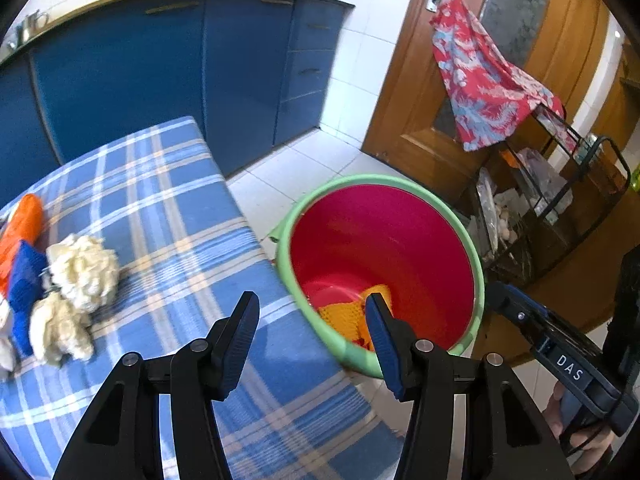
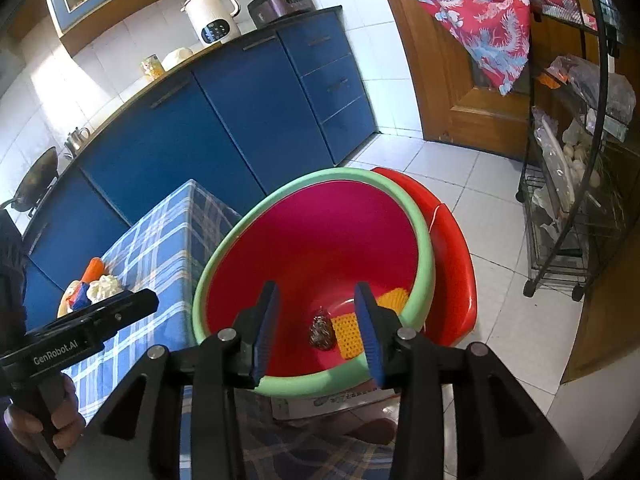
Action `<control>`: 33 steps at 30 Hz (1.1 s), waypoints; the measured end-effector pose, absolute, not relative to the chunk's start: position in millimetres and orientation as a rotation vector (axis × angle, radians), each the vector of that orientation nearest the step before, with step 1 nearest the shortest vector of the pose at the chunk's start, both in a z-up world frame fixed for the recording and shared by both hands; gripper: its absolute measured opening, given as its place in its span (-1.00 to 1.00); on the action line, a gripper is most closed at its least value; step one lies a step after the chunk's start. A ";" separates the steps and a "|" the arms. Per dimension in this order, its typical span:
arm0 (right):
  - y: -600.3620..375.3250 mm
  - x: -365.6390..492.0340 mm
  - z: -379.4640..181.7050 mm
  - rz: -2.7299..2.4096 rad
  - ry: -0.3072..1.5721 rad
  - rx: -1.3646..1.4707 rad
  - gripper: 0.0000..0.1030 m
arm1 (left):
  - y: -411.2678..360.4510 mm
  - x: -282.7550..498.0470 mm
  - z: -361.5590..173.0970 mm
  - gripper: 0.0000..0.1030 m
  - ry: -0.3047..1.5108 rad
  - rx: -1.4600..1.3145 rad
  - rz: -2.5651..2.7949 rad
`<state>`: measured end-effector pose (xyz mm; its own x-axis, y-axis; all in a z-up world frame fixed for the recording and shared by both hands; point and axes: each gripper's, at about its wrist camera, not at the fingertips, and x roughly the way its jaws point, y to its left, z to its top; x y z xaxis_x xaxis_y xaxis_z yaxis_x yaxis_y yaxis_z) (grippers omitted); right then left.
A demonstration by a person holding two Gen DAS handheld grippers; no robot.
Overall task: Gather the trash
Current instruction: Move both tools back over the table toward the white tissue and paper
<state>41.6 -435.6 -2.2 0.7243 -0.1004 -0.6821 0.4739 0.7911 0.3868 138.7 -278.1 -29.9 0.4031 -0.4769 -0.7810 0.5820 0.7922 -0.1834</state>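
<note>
Obs, kitchen, two handheld grippers.

Right gripper: lower centre of the right wrist view, over the mouth of the bucket (red inside, green rim). Jaws parted, nothing between the pads. Below the gap, on the bucket floor, lies a dark crinkly wad, prob. a wrapper, beside a piece of orange mesh. Reads as trash already in.

Left gripper: lower centre of the left wrist view, jaws apart and empty, straddling the edge of the table w/ blue check cloth and the bucket rim.

Remaining trash, far left of the left wrist view, on the cloth: two cream crumpled wads, look like tissue or paper; a blue packet touching them; an orange item behind, partly cut off by the frame edge, can't tell what it is.

Handling, my guess:
- Wads: v. light, soft, will squash. Pinch across the middle of the bulk; edges may tear or slip out.
- The two wads touch; one may drag the other along.
- Blue packet: likely thin, slick film. Take it at a crumpled fold, not a flat face.
- No breakables apparent.

Est. progress: roughly part way; the table pile is not yet cleared.
</note>
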 end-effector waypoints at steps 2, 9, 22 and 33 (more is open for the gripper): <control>-430.8 40.1 2.2 -0.331 0.688 0.579 -0.17 | -268.7 137.0 -25.7 0.10 0.935 0.115 -0.659; -408.0 40.9 18.8 -0.289 0.672 0.556 -0.14 | -227.6 131.4 -11.7 0.10 0.898 0.082 -0.599; -354.4 58.2 41.5 -0.189 0.664 0.498 -0.09 | -138.5 132.8 2.9 0.15 0.853 0.008 -0.433; -309.3 88.6 53.6 -0.102 0.677 0.456 0.04 | -69.7 147.1 6.4 0.15 0.823 -0.048 -0.315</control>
<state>88.6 -309.3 53.6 0.7785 0.0551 -0.6252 0.2365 0.8970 0.3735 147.1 -69.7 6.4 0.6362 -0.2941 -0.7133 0.2567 0.9525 -0.1638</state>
